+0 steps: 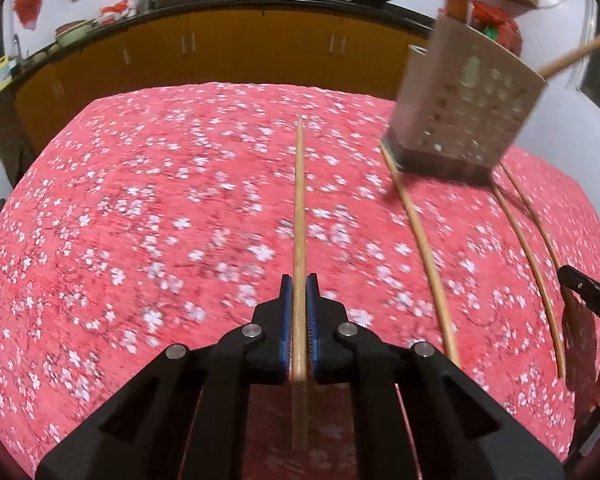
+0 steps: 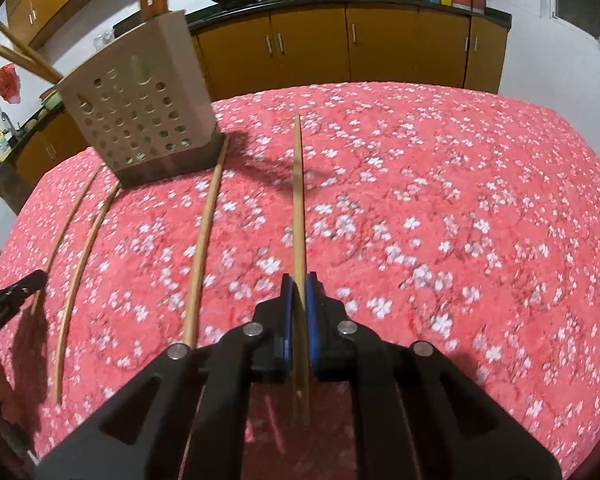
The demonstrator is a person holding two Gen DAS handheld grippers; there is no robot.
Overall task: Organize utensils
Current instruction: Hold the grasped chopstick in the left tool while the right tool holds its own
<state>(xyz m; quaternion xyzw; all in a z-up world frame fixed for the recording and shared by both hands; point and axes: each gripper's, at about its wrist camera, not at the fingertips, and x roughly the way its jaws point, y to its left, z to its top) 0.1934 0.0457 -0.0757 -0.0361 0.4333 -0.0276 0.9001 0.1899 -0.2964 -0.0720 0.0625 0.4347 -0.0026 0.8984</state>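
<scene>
My left gripper (image 1: 299, 286) is shut on a wooden chopstick (image 1: 299, 208) that points forward above the pink flowered cloth. My right gripper (image 2: 299, 286) is shut on another chopstick (image 2: 298, 200), also pointing forward. A perforated grey utensil holder (image 1: 464, 108) stands at the far right of the left wrist view and at the far left of the right wrist view (image 2: 140, 112), with wooden handles sticking out of its top. Three loose chopsticks (image 1: 424, 248) lie on the cloth in front of the holder; they also show in the right wrist view (image 2: 204, 240).
The pink flowered tablecloth (image 1: 140, 220) covers the table. Yellow kitchen cabinets (image 2: 380, 40) with a dark counter and woks run behind it. The other gripper's black tip shows at the right edge of the left view (image 1: 588, 300) and the left edge of the right view (image 2: 12, 296).
</scene>
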